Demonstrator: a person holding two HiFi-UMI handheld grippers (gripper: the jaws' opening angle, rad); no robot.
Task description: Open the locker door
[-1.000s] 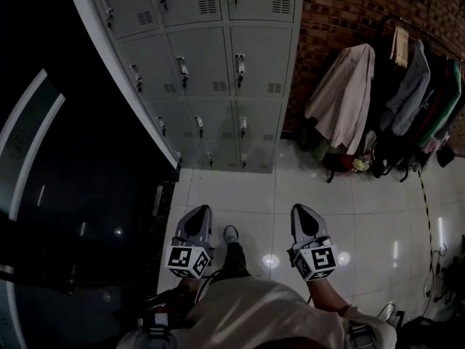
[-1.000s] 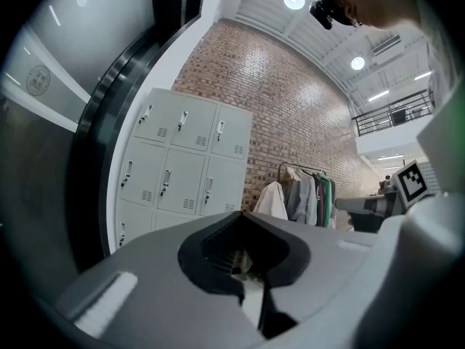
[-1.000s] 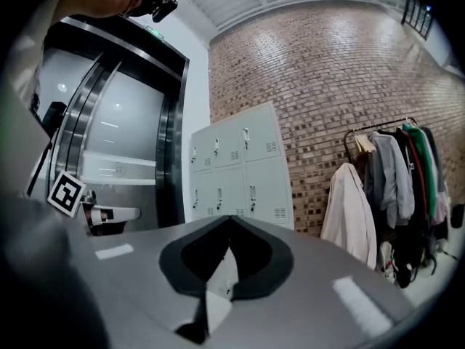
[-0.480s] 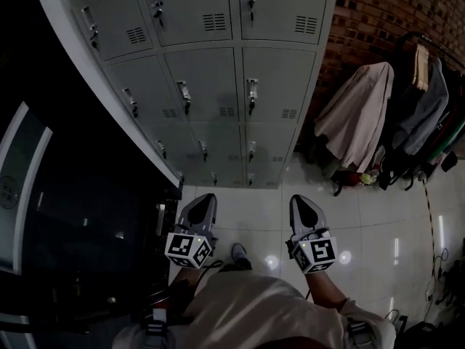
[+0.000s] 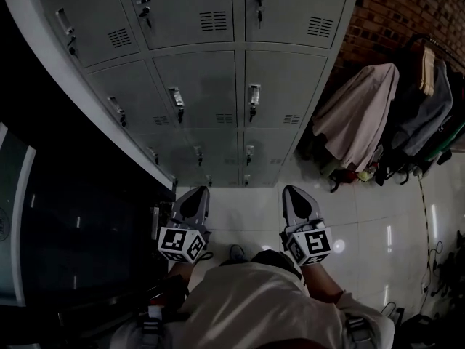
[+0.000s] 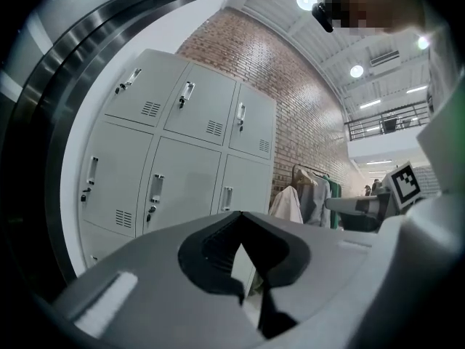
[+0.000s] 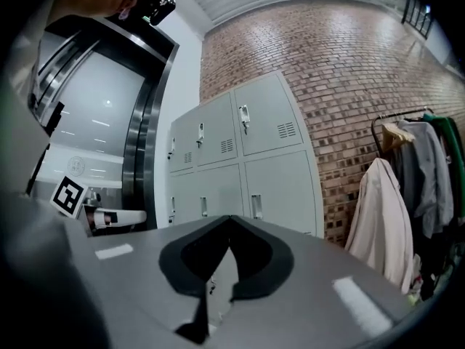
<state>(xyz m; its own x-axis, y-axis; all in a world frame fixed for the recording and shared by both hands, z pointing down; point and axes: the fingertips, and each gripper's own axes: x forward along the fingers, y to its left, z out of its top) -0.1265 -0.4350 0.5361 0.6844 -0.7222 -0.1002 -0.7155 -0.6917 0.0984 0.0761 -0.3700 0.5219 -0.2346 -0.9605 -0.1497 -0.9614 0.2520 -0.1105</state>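
The bank of grey lockers [image 5: 218, 20] stood beside the brick wall [image 5: 396, 9], ahead of the person, with all its doors [image 5: 200, 86] in view closed. Both tools were held side by side above the pale tiled floor [image 5: 240, 209], short of the lockers and touching none. The left gripper [image 5: 196, 193] had its jaws together with nothing between them; the right gripper [image 5: 293, 192] was likewise closed and empty. Coats [image 5: 360, 115] hung to the lockers' right
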